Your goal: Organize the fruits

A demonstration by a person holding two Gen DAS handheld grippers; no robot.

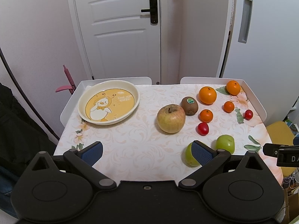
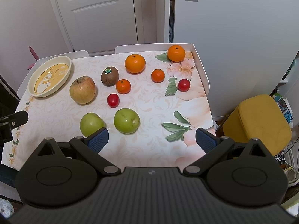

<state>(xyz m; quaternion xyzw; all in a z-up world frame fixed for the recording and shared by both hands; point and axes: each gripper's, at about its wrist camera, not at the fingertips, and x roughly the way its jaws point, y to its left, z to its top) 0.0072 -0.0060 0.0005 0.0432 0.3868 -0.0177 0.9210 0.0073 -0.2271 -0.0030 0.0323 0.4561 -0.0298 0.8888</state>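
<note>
- Ten fruits lie loose on the table [image 2: 56,117]: one large apple [image 2: 82,89], one kiwi [image 2: 109,76], two large oranges [image 2: 135,63] [image 2: 176,53], two small mandarins [image 2: 123,86] [image 2: 158,75], two red tomatoes [image 2: 113,100] [image 2: 184,85] and two green apples [image 2: 126,121] [image 2: 92,124].
- We judge the apples and oranges firm and fairly heavy; grip them across the widest part, at mid-height.
- We expect the tomatoes to be smooth, light and prone to rolling or squashing; close on them gently.
- We judge the kiwi soft under its fuzzy skin; hold it across the short axis.
- We see the duck plate [image 2: 69,69], at the far left corner, holding no fruit; we take it as the likely destination.
- We see the right gripper [image 2: 152,138] spread wide and holding nothing, with the green apples just ahead.
- We see the left gripper [image 1: 148,152] likewise released, its right pad in front of a green apple.
</note>
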